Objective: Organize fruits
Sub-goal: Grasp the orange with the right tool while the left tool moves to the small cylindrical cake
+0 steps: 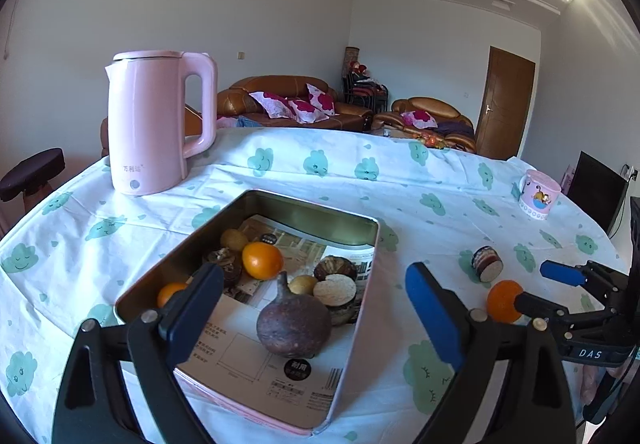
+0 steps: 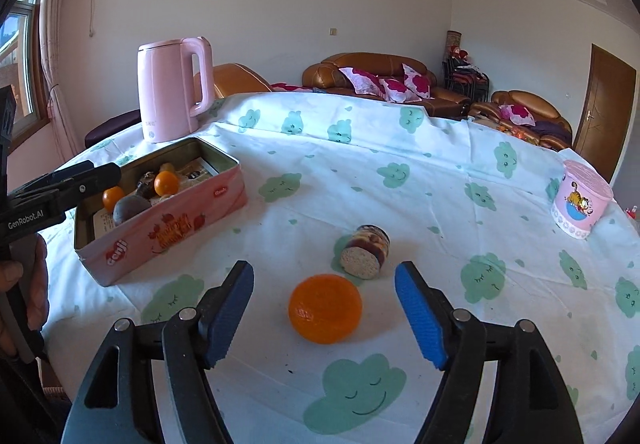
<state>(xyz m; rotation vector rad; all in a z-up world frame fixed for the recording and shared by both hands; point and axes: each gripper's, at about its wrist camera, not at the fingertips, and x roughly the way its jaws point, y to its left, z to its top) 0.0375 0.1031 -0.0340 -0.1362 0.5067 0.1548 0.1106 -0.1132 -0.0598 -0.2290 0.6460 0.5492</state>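
Around the orange (image 2: 325, 308) the surface (image 2: 440, 204) lies bare on the near side and both flanks. Just behind it stands the cut fruit (image 2: 366, 251); the tin (image 2: 168, 228) walls off its far left.

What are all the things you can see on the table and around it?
Tin box: one, pink, left part of the table, open.
Oranges in the box: two, orange.
Dark round fruit: one, purple-brown, in the box near its front.
Other fruit pieces: several, brown and pale, in the box; exact count unclear.
Loose orange: one, orange, on the cloth between the right tongs' fingers, untouched.
Cut fruit piece: one, dark skin, pale face, just behind the loose orange.
Kettle: one, pink, behind the box.
Cup: one, pink, far right.
Tablecloth: one, white with green clouds.
Sofas: brown, behind the table.
Left tongs: black and blue, open over the box.
Right tongs: black and blue, open.
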